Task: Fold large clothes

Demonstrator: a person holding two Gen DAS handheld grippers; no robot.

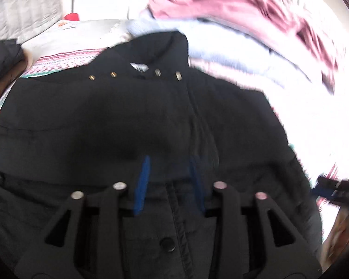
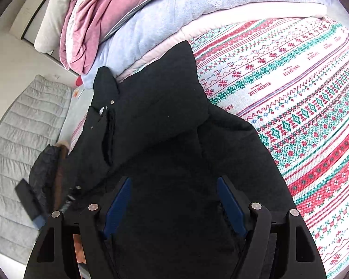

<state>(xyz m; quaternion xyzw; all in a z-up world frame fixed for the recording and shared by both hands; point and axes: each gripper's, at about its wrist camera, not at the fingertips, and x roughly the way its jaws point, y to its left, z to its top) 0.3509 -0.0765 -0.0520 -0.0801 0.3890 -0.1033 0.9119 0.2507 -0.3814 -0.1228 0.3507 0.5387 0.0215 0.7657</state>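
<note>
A large black padded jacket (image 1: 128, 116) lies on a patterned bedspread (image 2: 290, 93), collar with metal snaps (image 1: 114, 74) at the far end. My left gripper (image 1: 169, 162) hovers over the jacket's front placket, its blue pads (image 1: 143, 181) apart with nothing between them. My right gripper (image 2: 174, 183) is over another part of the jacket (image 2: 165, 127), jaws wide open, fabric lying beneath them. The other gripper shows at the left edge of the right wrist view (image 2: 32, 202) and blurred at the right edge of the left wrist view (image 1: 332, 188).
Piled bedding lies beyond the jacket: a pink blanket (image 2: 93, 23), a pale blue fleece blanket (image 2: 174, 11). A grey quilted mat (image 2: 23, 139) lies beside the bed on the left. A small red object (image 1: 71, 16) sits far back.
</note>
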